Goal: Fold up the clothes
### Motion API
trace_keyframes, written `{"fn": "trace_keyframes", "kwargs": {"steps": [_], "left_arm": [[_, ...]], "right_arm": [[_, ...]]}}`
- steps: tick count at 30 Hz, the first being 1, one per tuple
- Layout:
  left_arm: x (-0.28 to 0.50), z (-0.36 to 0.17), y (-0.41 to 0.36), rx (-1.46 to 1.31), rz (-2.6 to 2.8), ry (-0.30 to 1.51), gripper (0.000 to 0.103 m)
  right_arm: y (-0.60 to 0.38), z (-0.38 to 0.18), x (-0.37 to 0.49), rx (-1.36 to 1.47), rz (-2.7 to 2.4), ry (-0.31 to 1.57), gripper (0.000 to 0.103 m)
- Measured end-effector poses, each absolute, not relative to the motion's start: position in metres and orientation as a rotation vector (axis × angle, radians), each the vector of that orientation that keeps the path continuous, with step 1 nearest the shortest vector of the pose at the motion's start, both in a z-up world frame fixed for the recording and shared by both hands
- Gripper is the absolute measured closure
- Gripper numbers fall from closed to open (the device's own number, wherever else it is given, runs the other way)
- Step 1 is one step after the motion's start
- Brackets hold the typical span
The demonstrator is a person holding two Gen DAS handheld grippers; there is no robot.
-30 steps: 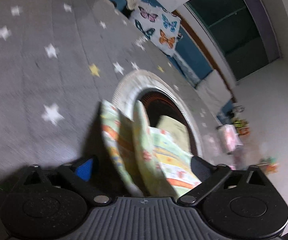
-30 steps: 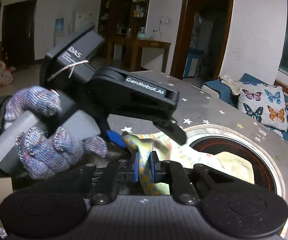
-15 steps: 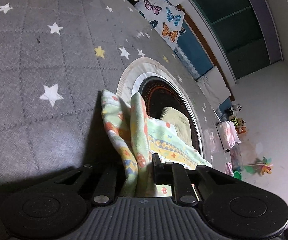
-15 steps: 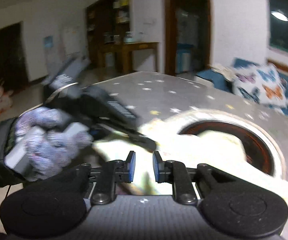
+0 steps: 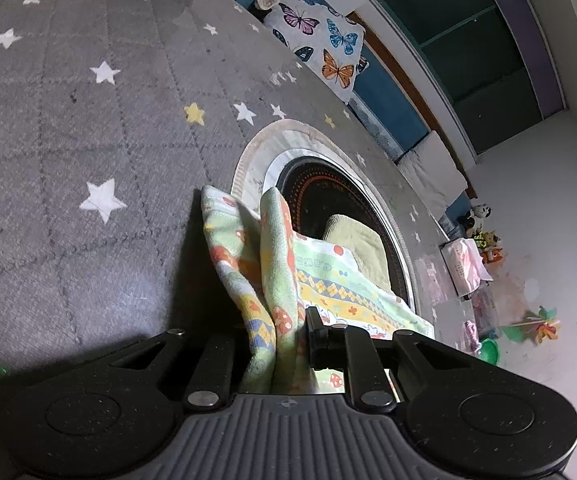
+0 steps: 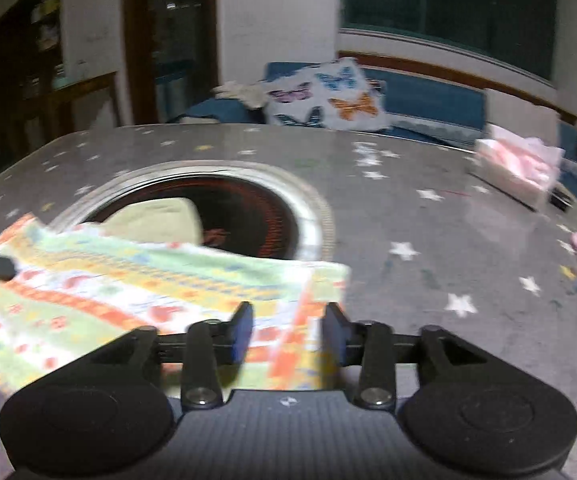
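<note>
Left jaws: my left gripper (image 5: 278, 328) is clamped on a bunched fold of the patterned cloth (image 5: 272, 268).
Right jaws: my right gripper (image 6: 288, 330) stands parted, empty, just above the cloth's near corner.
Cloth: spread on the star-print counter (image 6: 448, 240), its far edge overlapping the round inset (image 6: 248, 216).
In the inset: a folded yellow cloth (image 6: 160, 216).

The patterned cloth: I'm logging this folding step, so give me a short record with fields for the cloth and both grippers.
cloth: patterned cloth, spread on the star-print table cover, partly over a round dark inset
left gripper: shut on a bunched fold of the cloth
right gripper: open, over the cloth's corner
also there: yellow folded piece
</note>
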State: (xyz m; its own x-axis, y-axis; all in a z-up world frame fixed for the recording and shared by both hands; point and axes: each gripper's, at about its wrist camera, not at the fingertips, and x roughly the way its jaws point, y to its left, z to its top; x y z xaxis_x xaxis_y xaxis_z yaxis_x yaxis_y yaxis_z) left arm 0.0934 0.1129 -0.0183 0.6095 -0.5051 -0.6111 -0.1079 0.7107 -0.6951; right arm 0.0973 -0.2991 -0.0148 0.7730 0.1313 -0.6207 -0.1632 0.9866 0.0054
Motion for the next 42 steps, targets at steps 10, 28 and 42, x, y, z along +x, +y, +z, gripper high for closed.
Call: {"fn": "trace_keyframes", "kwargs": {"steps": [10,28,42], "left_arm": [[0.094,-0.003,0.095,-0.618,-0.259,0.877,0.087],[0.152,0.053,-0.055,-0.386,-0.542,0.803,0.092],[0.195,0.031,-0.173,-0.272,-0.661,0.918,0.091]], "right_arm": [[-0.312,-0.009,0.099,0.074,0.186,0.65,0.095],[-0.413,0.048,0.078,0.07,-0.021,0.518,0.098],[-0.511,0.032,0.077,0.097,-0.251,0.552,0.098]]}}
